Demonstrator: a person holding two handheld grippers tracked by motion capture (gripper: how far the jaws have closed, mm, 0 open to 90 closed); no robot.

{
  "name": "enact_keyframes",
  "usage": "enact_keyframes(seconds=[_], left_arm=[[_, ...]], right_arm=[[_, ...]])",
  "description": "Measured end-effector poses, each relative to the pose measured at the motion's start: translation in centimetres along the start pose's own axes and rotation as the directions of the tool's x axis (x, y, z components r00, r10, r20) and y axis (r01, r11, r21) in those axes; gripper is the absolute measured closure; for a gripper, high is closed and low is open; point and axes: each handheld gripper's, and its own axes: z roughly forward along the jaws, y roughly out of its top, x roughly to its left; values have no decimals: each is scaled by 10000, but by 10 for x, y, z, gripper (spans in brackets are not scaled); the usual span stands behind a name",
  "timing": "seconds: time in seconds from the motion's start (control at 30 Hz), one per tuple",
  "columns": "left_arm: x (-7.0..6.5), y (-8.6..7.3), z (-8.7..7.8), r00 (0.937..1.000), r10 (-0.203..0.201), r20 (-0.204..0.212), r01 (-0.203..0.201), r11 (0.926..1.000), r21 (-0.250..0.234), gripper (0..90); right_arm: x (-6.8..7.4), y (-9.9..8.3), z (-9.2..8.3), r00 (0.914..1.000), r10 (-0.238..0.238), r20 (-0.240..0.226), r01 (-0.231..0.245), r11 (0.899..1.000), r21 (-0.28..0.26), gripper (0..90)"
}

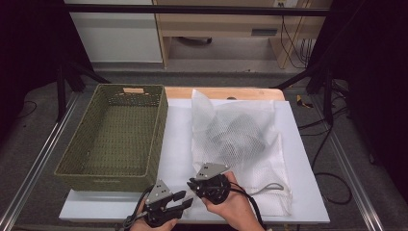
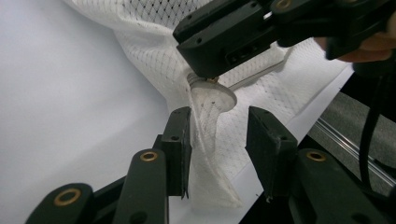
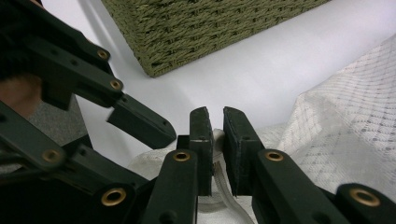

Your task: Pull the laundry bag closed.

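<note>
Green basket (image 1: pixel 118 137) sits along the surface's (image 1: pixel 175 139) left edge, well apart from the mesh bag (image 1: pixel 240 144) on the right half. Right hand-held gripper (image 1: pixel 195 184) pinches the bag's near-left corner; left hand-held gripper (image 1: pixel 185 199), just beside it, stands parted around the same fold, not pressing.

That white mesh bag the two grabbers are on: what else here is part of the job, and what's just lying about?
In the job:
- white mesh bag
- right gripper, pinching the bag's corner
- left gripper, jaws apart beside that corner

Lying about:
- green woven basket, untouched
- cables on the floor
</note>
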Motion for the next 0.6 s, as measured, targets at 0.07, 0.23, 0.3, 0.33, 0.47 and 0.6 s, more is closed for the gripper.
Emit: enact_keyframes(seconds=[0.07,0.23,0.3,0.33,0.47,0.6], left_arm=[[2,4,-3,10000,-1,43,1,10000,-39,605],[12,12,6,10000,66,-51,-63,9984,569,660],[16,14,12,9997,-69,249,49,9969,783,646],[17,15,15,9995,-60,304,37,9971,757,653],[22,15,22,9986,-179,504,136,9964,842,714],[26,15,27,9964,-283,805,206,9953,949,766]], right_arm=[[0,0,0,10000,-11,-12,11,10000,-5,826],[0,1,1,10000,36,-36,-37,10000,-28,826],[0,1,1,10000,48,-29,-48,10000,-57,826],[0,1,1,10000,64,-38,-64,10000,-66,826],[-1,1,0,10000,48,-64,-49,10000,-67,826],[-1,-1,2,10000,94,-8,-94,9999,-51,826]])
